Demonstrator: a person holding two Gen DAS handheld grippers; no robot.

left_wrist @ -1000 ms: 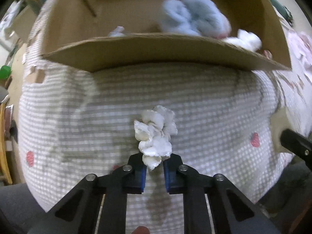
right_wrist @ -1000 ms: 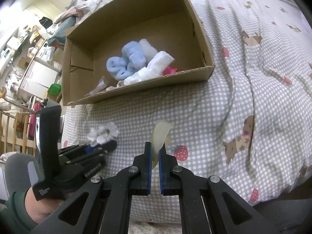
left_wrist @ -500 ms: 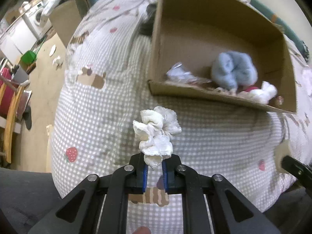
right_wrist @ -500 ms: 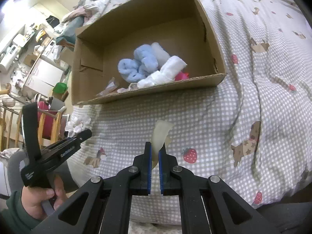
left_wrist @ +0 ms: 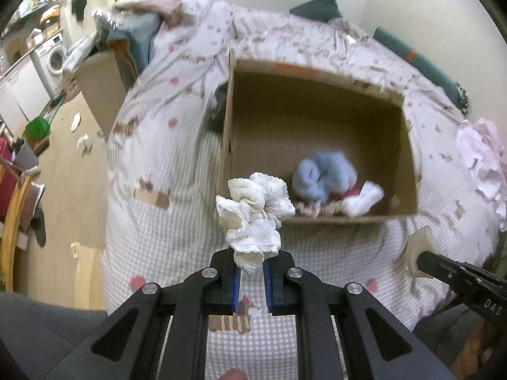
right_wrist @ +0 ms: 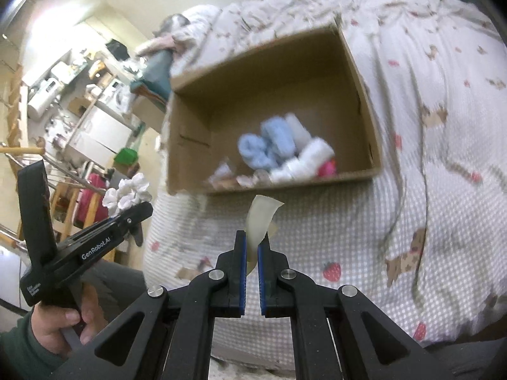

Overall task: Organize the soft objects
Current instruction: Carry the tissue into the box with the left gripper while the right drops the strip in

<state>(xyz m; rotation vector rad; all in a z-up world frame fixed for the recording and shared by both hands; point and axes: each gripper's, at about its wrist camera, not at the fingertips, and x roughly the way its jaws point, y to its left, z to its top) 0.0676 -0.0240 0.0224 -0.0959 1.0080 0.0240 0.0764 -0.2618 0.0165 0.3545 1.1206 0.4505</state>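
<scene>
My left gripper (left_wrist: 250,264) is shut on a crumpled white frilly cloth (left_wrist: 253,215), held up in the air in front of the near left corner of an open cardboard box (left_wrist: 317,120). The same cloth (right_wrist: 126,194) and left gripper (right_wrist: 144,210) show at the left of the right wrist view. My right gripper (right_wrist: 252,247) is shut on a thin cream-coloured soft piece (right_wrist: 261,218), which also shows at the right of the left wrist view (left_wrist: 418,247). Inside the box lie a light blue fluffy bundle (left_wrist: 320,177), a white roll (left_wrist: 364,201) and something pink (right_wrist: 328,167).
The box sits on a bed with a checked strawberry-and-dog cover (right_wrist: 412,158). A pink-white garment (left_wrist: 481,164) lies on the bed to the right. Left of the bed are another cardboard box (left_wrist: 98,91), a wooden floor with scraps, a green container (left_wrist: 38,126) and a washing machine (left_wrist: 55,57).
Both grippers have risen with their loads. The left one lifted the white cloth off the bed cover, and the view now looks down into the box from higher up.
</scene>
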